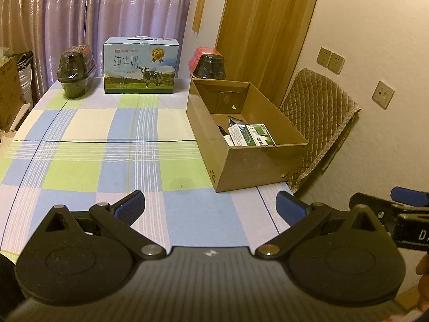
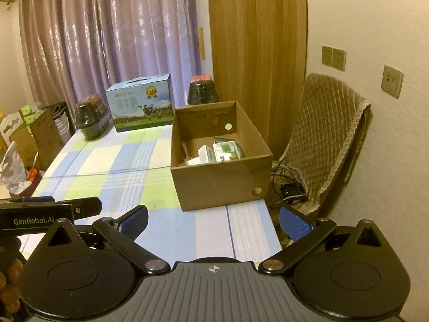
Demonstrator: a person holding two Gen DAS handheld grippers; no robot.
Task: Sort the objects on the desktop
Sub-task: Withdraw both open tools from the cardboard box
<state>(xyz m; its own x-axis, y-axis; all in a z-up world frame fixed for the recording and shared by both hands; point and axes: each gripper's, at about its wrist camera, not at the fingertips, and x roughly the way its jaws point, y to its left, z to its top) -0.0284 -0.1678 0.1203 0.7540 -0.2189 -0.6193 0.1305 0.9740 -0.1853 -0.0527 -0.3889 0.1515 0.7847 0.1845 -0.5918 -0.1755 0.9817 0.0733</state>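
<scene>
An open cardboard box (image 1: 252, 161) (image 2: 219, 179) stands on the right side of the checked tablecloth (image 1: 107, 161) (image 2: 107, 166). Inside lie a green-and-white carton (image 1: 260, 134) (image 2: 226, 149), a white packet (image 1: 236, 134) (image 2: 205, 155) and other small items, partly hidden by the walls. My left gripper (image 1: 210, 208) hovers open over the near table edge, with nothing between its blue pads. My right gripper (image 2: 213, 224) is open too, empty, just short of the box. The right gripper's side shows at the left wrist view's right edge (image 1: 402, 209); the left one at the other view's left edge (image 2: 48, 212).
A blue milk carton case (image 1: 140, 65) (image 2: 140, 103) stands at the far edge between two dark jars (image 1: 76, 71) (image 1: 209, 63) (image 2: 91, 119) (image 2: 202, 91). A padded chair (image 1: 319, 123) (image 2: 327, 139) sits right of the table, with cables and an adapter (image 2: 291, 189) below. Boxes and bags (image 2: 34, 139) crowd the left floor.
</scene>
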